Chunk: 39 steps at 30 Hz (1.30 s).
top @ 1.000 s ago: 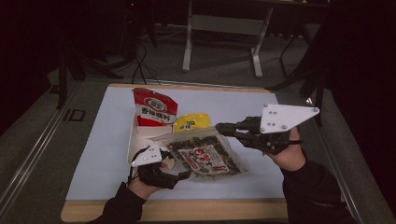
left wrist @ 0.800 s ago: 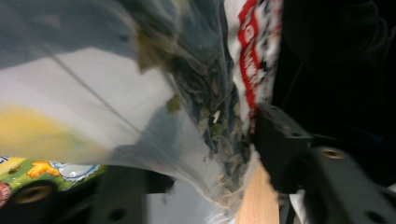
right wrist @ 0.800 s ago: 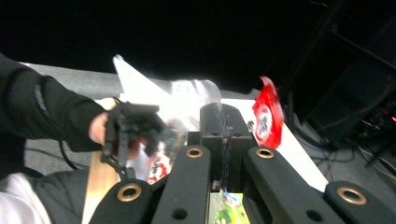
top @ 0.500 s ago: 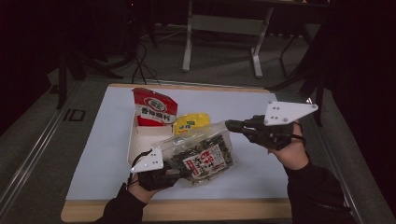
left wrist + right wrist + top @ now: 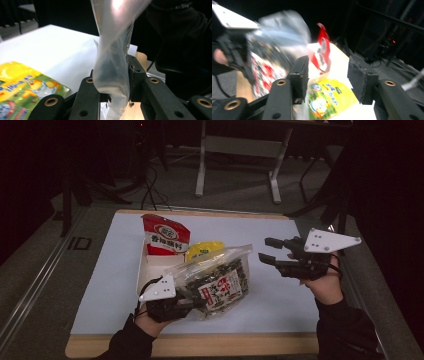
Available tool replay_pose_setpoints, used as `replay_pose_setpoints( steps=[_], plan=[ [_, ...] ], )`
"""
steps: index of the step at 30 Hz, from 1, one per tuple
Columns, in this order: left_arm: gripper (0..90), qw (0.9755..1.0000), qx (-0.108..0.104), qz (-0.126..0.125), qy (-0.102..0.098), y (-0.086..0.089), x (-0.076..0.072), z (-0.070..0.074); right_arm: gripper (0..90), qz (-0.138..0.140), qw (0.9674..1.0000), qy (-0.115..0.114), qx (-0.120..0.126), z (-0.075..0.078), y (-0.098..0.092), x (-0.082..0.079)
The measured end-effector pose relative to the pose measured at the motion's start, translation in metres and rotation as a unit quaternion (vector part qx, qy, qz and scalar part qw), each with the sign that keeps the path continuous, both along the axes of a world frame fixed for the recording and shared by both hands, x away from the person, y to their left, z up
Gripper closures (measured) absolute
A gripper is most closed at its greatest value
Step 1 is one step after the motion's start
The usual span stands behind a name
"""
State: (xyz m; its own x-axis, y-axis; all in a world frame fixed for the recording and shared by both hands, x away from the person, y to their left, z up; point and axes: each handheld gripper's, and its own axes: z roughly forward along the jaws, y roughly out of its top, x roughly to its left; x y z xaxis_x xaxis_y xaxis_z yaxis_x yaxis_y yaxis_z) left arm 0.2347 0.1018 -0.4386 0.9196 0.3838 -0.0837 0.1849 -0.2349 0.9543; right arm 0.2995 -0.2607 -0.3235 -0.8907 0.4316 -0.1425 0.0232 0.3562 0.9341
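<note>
My left claw (image 5: 192,301) pinches the near edge of the clear zip bag (image 5: 217,282), the one packed with dark snack packets, and holds it tilted up off the white surface (image 5: 107,280). In the left claw's view the plastic (image 5: 112,75) stands bunched between my two black jaws, pressed from both sides; gripping the edge lets the weight of the contents hang free and keeps the bag's mouth side lifted toward my other hand.

My right claw (image 5: 265,251) hovers just beside the far end of the bag, jaws spread with nothing between them. They have just been opening, so I judge I have let that end go and left the bag to the left side alone.

The red packet (image 5: 165,236) stands upright in the white tray (image 5: 142,270) behind, with the yellow packet (image 5: 206,251) lying beside it, both near the bag, probably waiting to go into it.
</note>
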Motion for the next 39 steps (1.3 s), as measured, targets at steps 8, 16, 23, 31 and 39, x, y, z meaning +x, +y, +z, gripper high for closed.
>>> replay_pose_setpoints(
  steps=[8, 16, 23, 31, 39],
  plan=[
    [77.4, 0.9987, 0.000, 0.045, -0.023, 0.024, 0.001, 0.026, 35.2, -0.044, 0.9982, 0.035, 0.018, -0.037, -0.015, 0.013],
    [77.4, 0.9941, 0.014, 0.100, -0.039, 0.058, 0.005, 0.042, 18.6, -0.032, 0.9953, 0.089, 0.017, -0.072, -0.014, 0.021],
    [77.4, 0.9881, 0.034, 0.146, -0.036, 0.086, 0.008, 0.043, 13.8, -0.032, 0.9941, 0.102, 0.019, -0.087, -0.017, 0.024],
    [77.4, 0.9810, 0.067, 0.181, -0.022, 0.114, 0.010, 0.039, 14.2, -0.039, 0.9933, 0.109, 0.005, -0.100, -0.015, 0.029],
    [77.4, 0.9803, 0.102, 0.169, -0.018, 0.120, 0.023, 0.042, 14.5, -0.037, 0.9927, 0.114, 0.014, -0.103, -0.017, 0.031]
  ],
)
